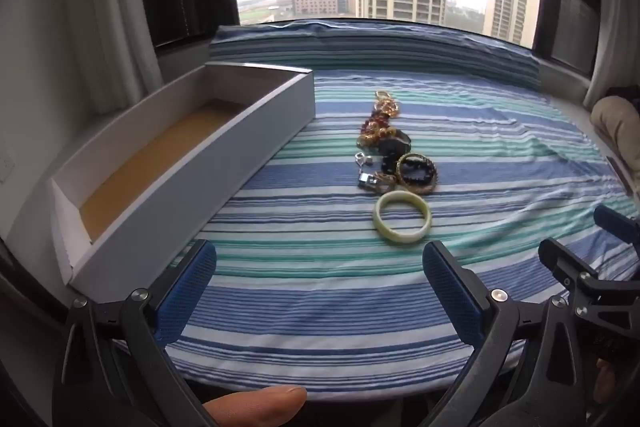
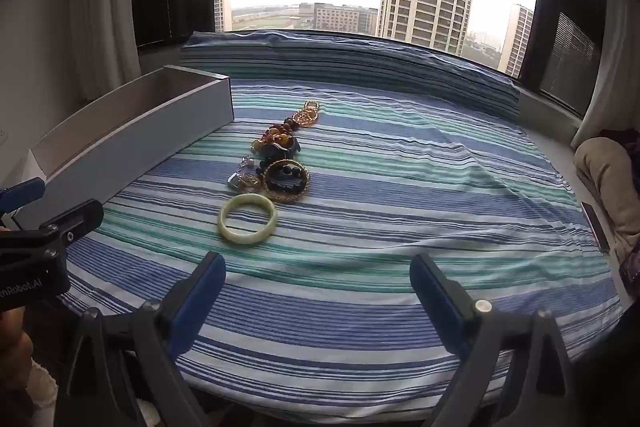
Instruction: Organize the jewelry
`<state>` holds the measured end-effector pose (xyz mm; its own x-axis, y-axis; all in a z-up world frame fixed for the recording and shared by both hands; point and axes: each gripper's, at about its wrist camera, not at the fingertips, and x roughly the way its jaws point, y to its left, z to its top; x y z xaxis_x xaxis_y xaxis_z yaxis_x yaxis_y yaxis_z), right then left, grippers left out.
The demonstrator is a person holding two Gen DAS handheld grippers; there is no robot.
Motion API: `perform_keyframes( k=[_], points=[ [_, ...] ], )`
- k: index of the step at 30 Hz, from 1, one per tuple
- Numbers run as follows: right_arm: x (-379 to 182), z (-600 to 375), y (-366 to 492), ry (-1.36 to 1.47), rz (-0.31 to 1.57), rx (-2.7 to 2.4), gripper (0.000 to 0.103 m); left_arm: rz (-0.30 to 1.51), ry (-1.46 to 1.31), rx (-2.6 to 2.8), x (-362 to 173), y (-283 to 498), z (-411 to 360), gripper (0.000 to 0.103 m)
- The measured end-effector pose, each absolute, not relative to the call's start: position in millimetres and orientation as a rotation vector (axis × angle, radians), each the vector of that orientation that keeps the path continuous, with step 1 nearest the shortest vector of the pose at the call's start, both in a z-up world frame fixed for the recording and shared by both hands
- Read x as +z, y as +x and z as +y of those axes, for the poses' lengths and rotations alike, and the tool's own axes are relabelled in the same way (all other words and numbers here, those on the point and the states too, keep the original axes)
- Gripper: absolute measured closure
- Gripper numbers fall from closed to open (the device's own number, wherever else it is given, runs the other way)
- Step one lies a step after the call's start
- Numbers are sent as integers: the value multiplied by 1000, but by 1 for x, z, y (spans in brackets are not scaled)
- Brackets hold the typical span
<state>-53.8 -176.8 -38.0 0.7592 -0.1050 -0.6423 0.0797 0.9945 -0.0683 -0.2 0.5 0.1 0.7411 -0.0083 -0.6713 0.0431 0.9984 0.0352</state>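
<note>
A row of jewelry lies on the striped cloth (image 1: 320, 287). Nearest is a pale green bangle (image 1: 402, 218), also in the right wrist view (image 2: 247, 218). Behind it lie a gold bracelet with dark beads (image 1: 416, 173) (image 2: 286, 181), silver pieces (image 1: 366, 171), amber beads (image 1: 378, 127) and a gold chain (image 2: 307, 113). A long white box (image 1: 192, 163) with a brown floor stands open at the left (image 2: 132, 139). My left gripper (image 1: 320, 259) is open and empty, short of the bangle. My right gripper (image 2: 318, 267) is open and empty, to the bangle's right.
A striped bolster (image 1: 376, 47) lies along the window at the back. A beige cushion (image 2: 608, 179) sits at the right edge. The right gripper shows at the right of the left wrist view (image 1: 580, 267). The left gripper shows at the left of the right wrist view (image 2: 40, 227).
</note>
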Motion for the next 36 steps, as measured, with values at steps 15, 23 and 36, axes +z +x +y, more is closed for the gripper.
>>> perform_keyframes(
  k=[15,23,36],
  points=[
    [-34,-174,-63,-52,691,-97,8,755,98,-119,-4,-5,-19,0],
    [-35,-181,-65,-34,695,-99,8,751,103,-117,-2,-11,-25,0],
    [-33,-193,-70,8,692,-98,8,792,86,-89,-10,-6,-20,0]
  ],
)
